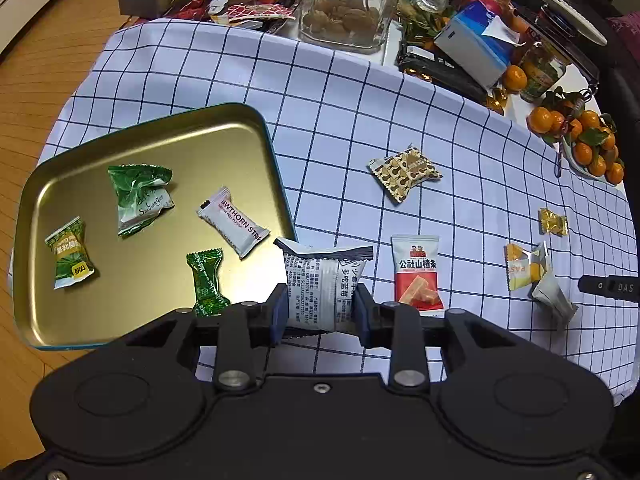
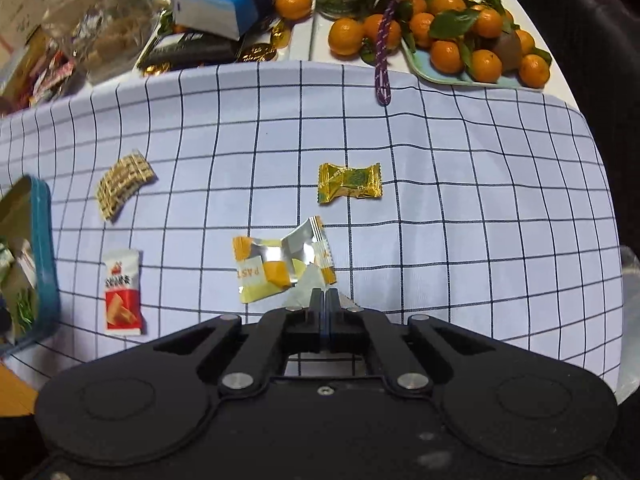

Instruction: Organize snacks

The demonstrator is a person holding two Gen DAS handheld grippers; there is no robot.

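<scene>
My left gripper (image 1: 320,304) is shut on a white-and-grey snack packet (image 1: 324,276), held above the checked cloth (image 1: 340,120) just right of the gold tray (image 1: 160,140). Several wrapped snacks lie in the tray, among them a white hawthorn strip (image 1: 234,226) and green candies (image 1: 140,196). My right gripper (image 2: 325,300) is shut, pinching the pale edge of a crumpled yellow-and-silver pastry packet (image 2: 264,268). Loose on the cloth lie a red-and-white hawthorn packet (image 1: 418,272), a brown patterned packet (image 1: 404,174) and a gold candy (image 2: 349,183).
A plate of tangerines (image 2: 480,52) and a purple cord (image 2: 384,40) sit at the cloth's far right. A glass jar (image 1: 344,4), a blue-and-white box (image 1: 476,44) and piled wrappers crowd the far edge. Wooden floor (image 1: 40,80) lies beyond the tray on the left.
</scene>
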